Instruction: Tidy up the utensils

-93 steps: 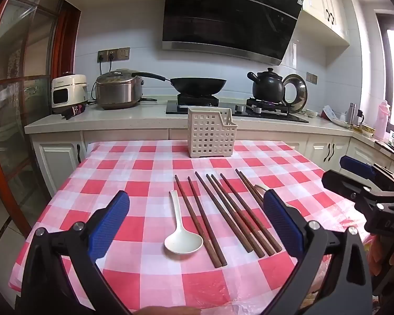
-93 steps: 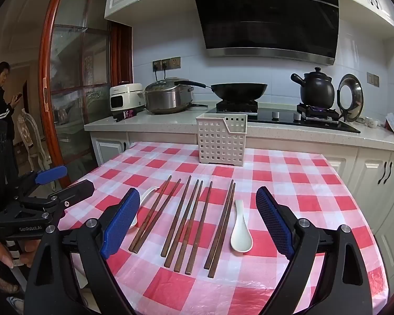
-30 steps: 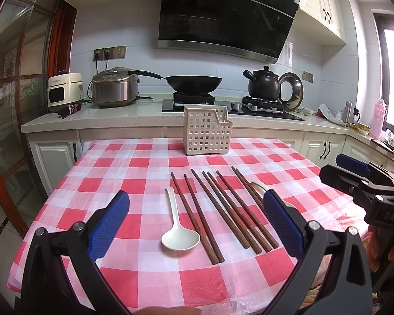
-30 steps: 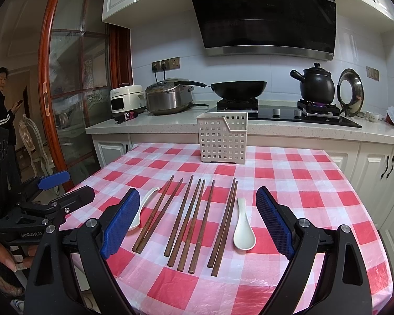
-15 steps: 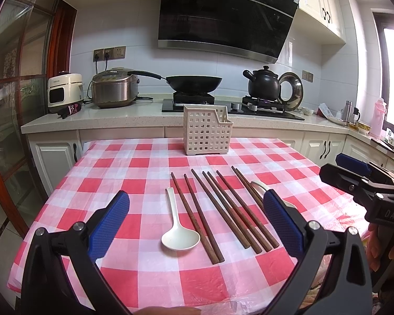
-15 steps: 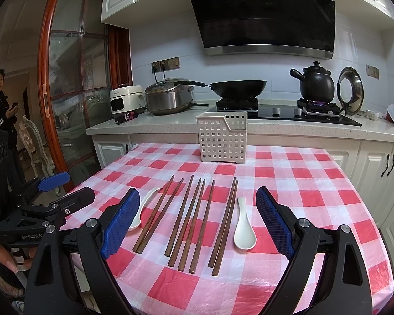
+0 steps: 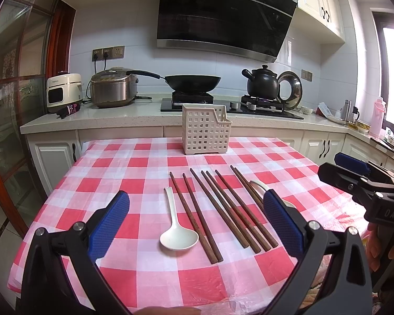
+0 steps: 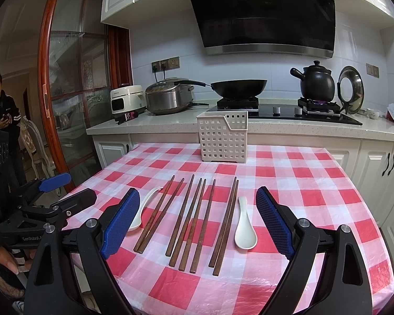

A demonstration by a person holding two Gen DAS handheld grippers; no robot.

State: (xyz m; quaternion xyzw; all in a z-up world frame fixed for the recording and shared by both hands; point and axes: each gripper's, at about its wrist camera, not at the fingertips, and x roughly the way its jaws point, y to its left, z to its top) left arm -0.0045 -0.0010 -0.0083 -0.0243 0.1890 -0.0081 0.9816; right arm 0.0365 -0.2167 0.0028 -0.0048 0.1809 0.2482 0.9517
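L gripper [image 7: 195, 221] and R gripper [image 8: 198, 219] are held level over near table edge, jaws wide apart, nothing gripped; chopsticks [image 7: 223, 207] and two spoons [image 7: 177, 232] are laid mid-cloth, long axes running toward basket [image 7: 205, 132] at far edge.

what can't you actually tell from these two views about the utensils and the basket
- Second spoon: in the left wrist view its bowl is hidden behind the left gripper's right finger pad.
- The same spoon: in the right wrist view its bowl is partly covered by the right gripper's left pad.
- Basket: its inside is screened by its own walls in both views, so contents are unknown.
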